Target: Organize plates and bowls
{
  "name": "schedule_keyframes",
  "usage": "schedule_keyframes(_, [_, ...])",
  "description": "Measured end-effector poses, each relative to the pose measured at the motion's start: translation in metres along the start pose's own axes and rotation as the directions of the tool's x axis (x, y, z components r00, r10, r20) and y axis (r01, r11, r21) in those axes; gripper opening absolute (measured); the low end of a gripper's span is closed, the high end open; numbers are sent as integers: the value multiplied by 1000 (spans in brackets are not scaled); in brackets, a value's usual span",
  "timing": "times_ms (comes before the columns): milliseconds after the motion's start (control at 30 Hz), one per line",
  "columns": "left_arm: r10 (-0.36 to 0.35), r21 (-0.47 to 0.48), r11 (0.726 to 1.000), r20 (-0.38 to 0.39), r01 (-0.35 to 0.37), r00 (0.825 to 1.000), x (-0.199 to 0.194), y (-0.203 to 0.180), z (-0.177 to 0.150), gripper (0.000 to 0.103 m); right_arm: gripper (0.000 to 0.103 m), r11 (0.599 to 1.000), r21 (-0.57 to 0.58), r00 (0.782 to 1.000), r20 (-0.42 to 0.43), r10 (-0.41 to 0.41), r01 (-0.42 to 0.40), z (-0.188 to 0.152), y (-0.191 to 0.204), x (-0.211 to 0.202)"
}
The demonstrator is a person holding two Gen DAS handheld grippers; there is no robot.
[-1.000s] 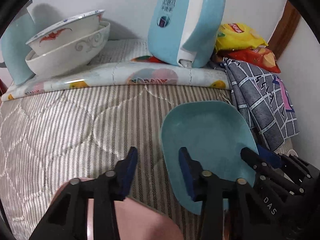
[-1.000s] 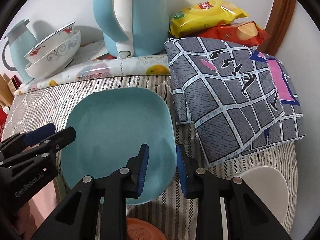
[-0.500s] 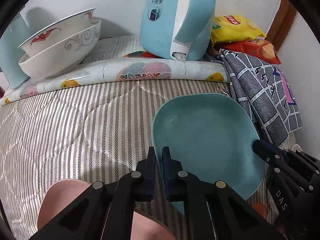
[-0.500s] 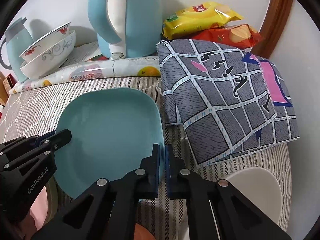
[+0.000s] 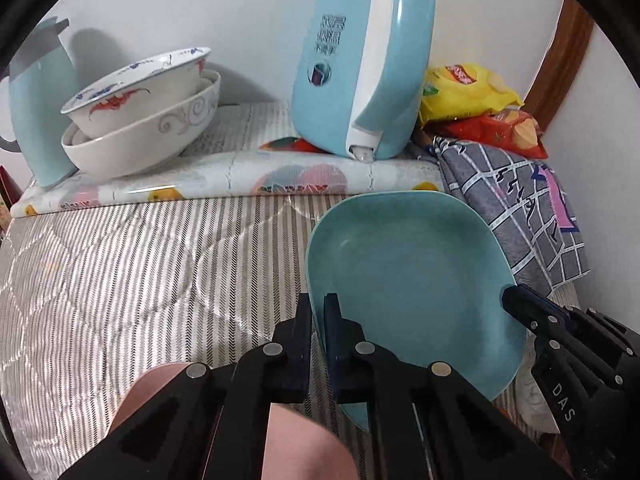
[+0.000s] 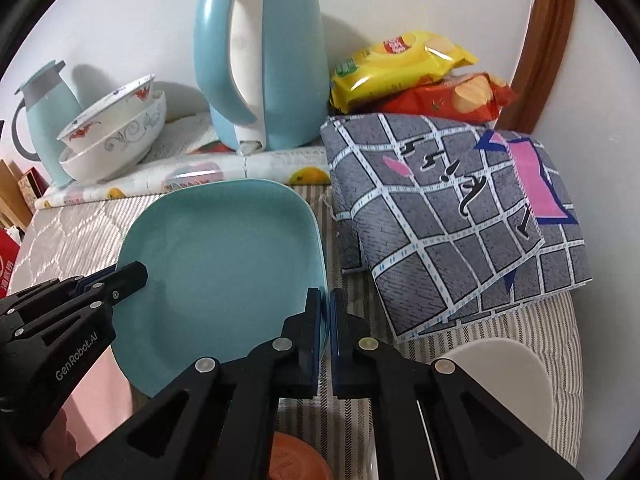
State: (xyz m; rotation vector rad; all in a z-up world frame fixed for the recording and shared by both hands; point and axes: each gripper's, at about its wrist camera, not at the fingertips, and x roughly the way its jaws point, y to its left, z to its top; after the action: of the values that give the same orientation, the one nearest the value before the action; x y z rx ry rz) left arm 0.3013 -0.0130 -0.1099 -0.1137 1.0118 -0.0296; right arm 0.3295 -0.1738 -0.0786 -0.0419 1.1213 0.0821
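Step in hand: lifting the teal plate (image 5: pixel 412 280), held by two edges over the striped bed cover (image 5: pixel 140 264).
Left claw (image 5: pixel 318 322): pinching the plate's left rim.
Right claw (image 6: pixel 325 320): pinching its right rim.
Pose: both point steeply downward, plate tilted.
Next move: probably carry it level to a stack; the nested bowls (image 5: pixel 140 120) sit well apart.

A plain turquoise plate (image 6: pixel 224 264) sits at the frame's centre on a beige-and-brown striped cover (image 5: pixel 132 272). At upper left, a white bowl with red and blue motifs (image 5: pixel 136 92) nests in a white bowl with grey swirls (image 5: pixel 160 136). The kettle (image 6: pixel 260 60) is pale blue with white trim. At right lie a grey grid-patterned cloth with pink patches (image 6: pixel 460 216), a yellow snack bag (image 6: pixel 400 64) and a red one (image 6: pixel 452 96).
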Motion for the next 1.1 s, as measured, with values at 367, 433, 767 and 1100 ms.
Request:
schedule_keyframes(367, [6, -25, 1000, 27, -5, 1000, -24, 11, -6, 7, 3, 1000, 1, 999, 33, 28, -28, 0, 13, -29])
schedule_keyframes(433, [5, -30, 1000, 31, -4, 1000, -28, 13, -9, 7, 4, 1000, 0, 999, 38, 31, -31, -2, 14, -33])
schedule_keyframes(767, [8, -45, 999, 57, -6, 998, -53, 16, -20, 7, 3, 999, 6, 997, 55, 46, -46, -10, 18, -55])
schedule_keyframes(1100, [11, -47, 999, 76, -8, 997, -77, 14, -31, 7, 3, 999, 13, 996, 78, 51, -53, -21, 19, -80])
